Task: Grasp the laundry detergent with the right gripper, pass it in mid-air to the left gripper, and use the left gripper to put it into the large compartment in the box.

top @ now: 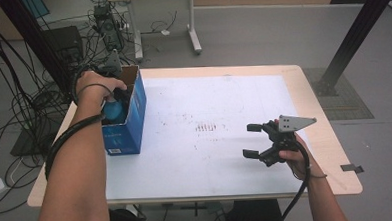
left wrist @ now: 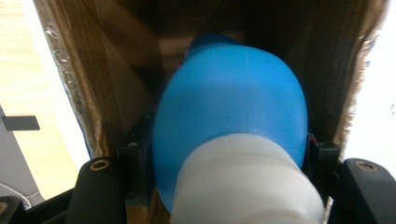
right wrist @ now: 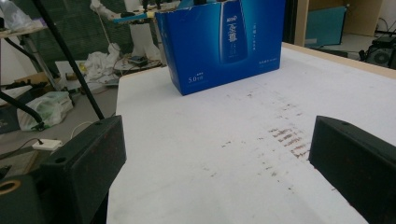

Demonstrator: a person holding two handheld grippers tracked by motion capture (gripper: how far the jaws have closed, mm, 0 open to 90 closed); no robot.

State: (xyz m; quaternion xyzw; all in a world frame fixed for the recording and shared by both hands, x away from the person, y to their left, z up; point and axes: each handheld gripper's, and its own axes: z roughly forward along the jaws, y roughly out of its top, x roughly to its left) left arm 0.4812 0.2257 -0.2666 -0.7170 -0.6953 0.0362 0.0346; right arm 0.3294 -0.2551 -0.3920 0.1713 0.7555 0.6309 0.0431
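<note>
The box (top: 127,118) stands at the table's (top: 237,184) left edge, a bottle (top: 113,110) inside it.

blue carton (top: 129,124), blue-and-white bottle (left wrist: 233,135), white table sheet (top: 211,155), black jaws

- The blue box (right wrist: 224,44) carries white print on its side, as seen from the right gripper view.
- Low on that side, near the bottom left corner of the box, stands "5.0" followed by small characters too fine to read.
- Up the middle of the same side runs a darker panel with large white characters, seemingly Chinese, too blurred to make out.
- To the right of that panel sit two short lines of small white text, unreadable.
- In the high view the box's near face (top: 116,139) shows faint white marks, illegible.
</note>
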